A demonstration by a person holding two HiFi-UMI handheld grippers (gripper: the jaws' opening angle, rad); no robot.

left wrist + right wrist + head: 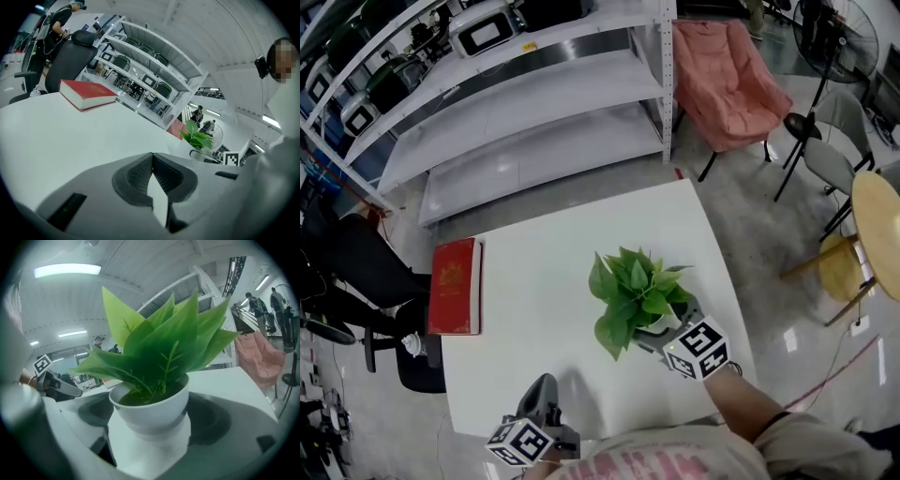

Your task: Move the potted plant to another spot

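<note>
Right hand-held gripper (670, 328), lower right of centre in the head view: jaws closed against both sides of the white pot of the potted plant (149, 409), leaves rising above them. Plant sits near the right edge of the white worktop (544, 300), just right of the frame's centre.

Left hand-held gripper (151, 165), bottom of the head view left of centre: jaw tips together, nothing between them, over the worktop's near edge.

Red book (455, 286) lies flat at the worktop's left edge, well apart from the plant. White shelving (534, 103) fills the upper left; pink chair (727, 80) upper right.
</note>
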